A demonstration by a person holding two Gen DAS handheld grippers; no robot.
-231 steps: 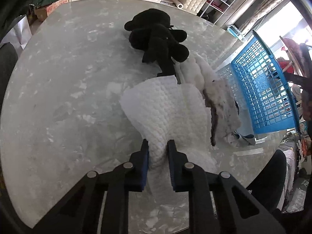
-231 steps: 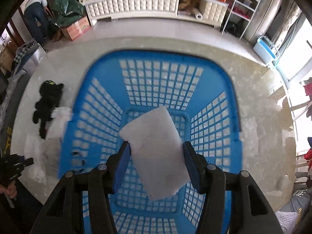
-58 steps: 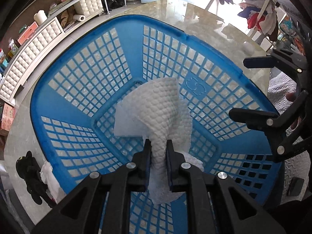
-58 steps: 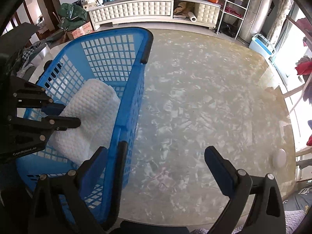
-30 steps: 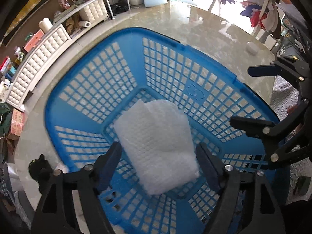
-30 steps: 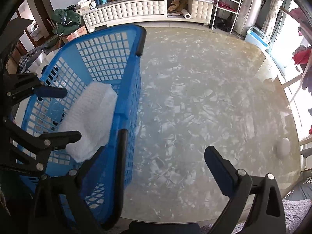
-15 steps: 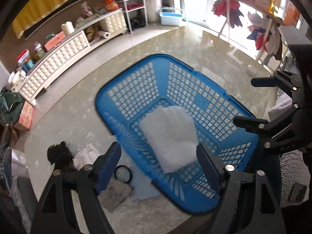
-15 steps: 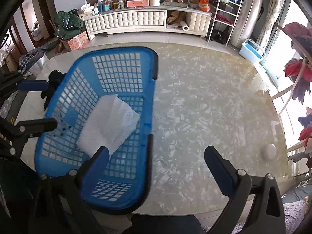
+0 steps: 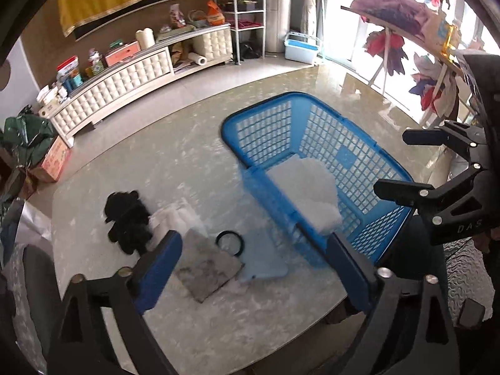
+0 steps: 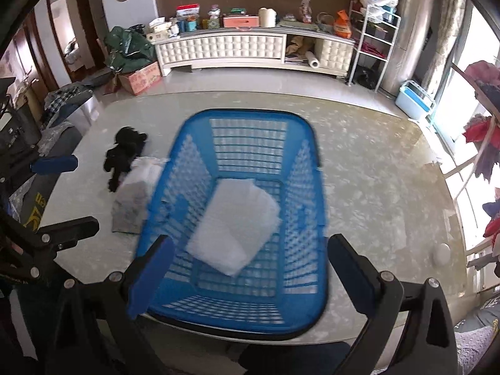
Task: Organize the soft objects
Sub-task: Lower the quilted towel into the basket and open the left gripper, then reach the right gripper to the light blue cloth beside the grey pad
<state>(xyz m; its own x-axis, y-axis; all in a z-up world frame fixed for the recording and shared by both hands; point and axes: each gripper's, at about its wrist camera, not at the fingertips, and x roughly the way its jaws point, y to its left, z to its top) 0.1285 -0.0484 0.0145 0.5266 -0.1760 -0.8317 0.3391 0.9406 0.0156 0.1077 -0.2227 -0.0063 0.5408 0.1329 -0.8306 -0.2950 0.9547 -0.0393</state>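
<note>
A blue plastic basket (image 9: 268,125) (image 10: 309,143) stands on the marble table with white cloths (image 9: 306,184) (image 10: 237,225) lying in it. Left of it on the table lie a black plush toy (image 9: 126,217) (image 10: 125,153), a white cloth (image 9: 175,218) (image 10: 147,165), a grey cloth (image 9: 207,265) (image 10: 129,206), a pale blue cloth (image 9: 265,265) and a black ring (image 9: 229,243). My left gripper (image 9: 253,272) is open and empty, high above the table. My right gripper (image 10: 247,273) is open and empty above the basket's near end.
The marble table (image 9: 175,162) (image 10: 375,187) is round-edged. A small white round object (image 10: 442,253) sits near its right edge. A white sideboard (image 10: 225,50) stands at the far wall. A clothes rack (image 9: 403,31) is at the right.
Both grippers have risen and pulled back from the basket. The left view has turned left, so the plush toy and loose cloths show more. The cloths stay in the basket.
</note>
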